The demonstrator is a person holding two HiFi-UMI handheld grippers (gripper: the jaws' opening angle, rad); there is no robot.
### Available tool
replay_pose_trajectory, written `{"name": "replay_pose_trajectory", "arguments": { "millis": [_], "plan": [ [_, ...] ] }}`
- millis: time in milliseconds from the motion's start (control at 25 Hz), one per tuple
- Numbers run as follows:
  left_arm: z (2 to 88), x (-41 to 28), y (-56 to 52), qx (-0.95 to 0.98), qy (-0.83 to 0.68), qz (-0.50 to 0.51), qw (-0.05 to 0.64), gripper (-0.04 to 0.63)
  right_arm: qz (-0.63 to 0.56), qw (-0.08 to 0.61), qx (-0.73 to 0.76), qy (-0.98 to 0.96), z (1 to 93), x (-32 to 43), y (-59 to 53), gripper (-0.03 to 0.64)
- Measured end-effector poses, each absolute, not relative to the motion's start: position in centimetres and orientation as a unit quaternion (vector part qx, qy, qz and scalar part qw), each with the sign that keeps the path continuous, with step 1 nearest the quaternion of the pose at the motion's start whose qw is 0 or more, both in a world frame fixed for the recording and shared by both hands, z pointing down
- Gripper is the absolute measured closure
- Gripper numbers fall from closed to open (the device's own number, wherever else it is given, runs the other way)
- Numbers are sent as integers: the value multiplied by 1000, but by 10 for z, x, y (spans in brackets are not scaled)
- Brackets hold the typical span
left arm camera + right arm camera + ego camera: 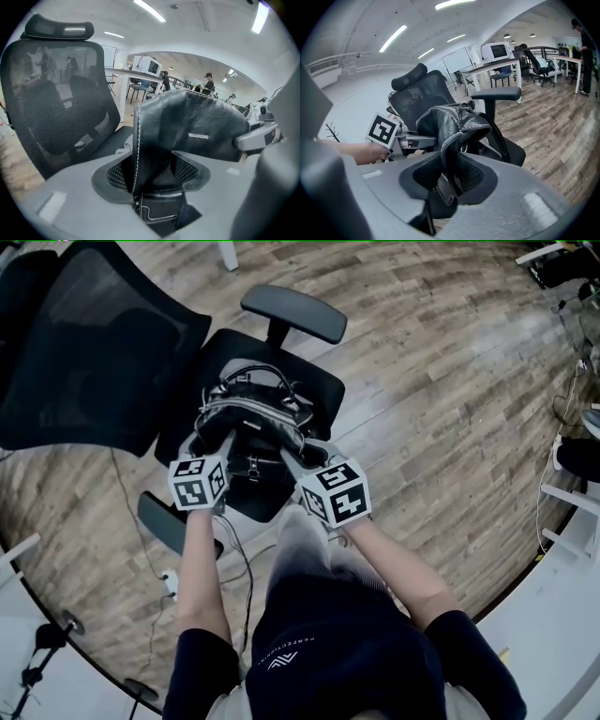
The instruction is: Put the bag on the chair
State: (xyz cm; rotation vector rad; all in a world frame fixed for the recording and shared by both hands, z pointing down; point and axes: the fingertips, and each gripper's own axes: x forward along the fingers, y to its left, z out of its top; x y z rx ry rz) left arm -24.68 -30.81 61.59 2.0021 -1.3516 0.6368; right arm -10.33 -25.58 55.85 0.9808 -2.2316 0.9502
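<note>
On the wooden floor (450, 381) stands the black office chair (319, 382), its mesh back off to the person's left and its seat straight ahead. The black leather bag (251, 407) sits on that seat, handles uppermost, apparently resting its weight there. The left gripper (151, 174) reaches in at the bag's near left edge and the right gripper (447, 177) at its near right edge. In both gripper views a stitched fold of the bag's leather runs between the fingers (114, 176). On each gripper the fingers stand apart, with some of the meshed pad faces bare on either side of the fold, so neither seems to be pressing on it. By my reading the placing is done and the step in hand is the release. The next move calls for drawing both grippers straight back toward the person, clear of the folds, without catching the handles or the strap buckle near the right gripper, so the bag is not tugged off the seat edge.
</note>
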Motion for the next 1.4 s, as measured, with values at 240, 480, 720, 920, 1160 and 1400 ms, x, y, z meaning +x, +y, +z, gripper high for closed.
{"name": "replay_pose_trajectory", "arguments": {
  "millis": [240,480,720,920,1160,1400],
  "plan": [
    [613,-251,-300,742,-523,285,307,316,356,256,359,-824,556,-93,-248,478],
    [611,-255,-289,732,-527,319,290,299,354,241,365,-827,547,-84,-239,476],
    [604,-254,-277,719,-541,320,296,276,349,228,373,-829,539,-72,-229,474],
    [596,-255,-274,706,-565,314,290,241,354,222,374,-828,536,-58,-221,474],
    [585,-252,-266,706,-576,299,284,232,351,219,375,-830,530,-52,-212,474],
    [569,-240,-257,712,-583,284,269,258,343,214,377,-833,522,-41,-205,476]
  ]
}}
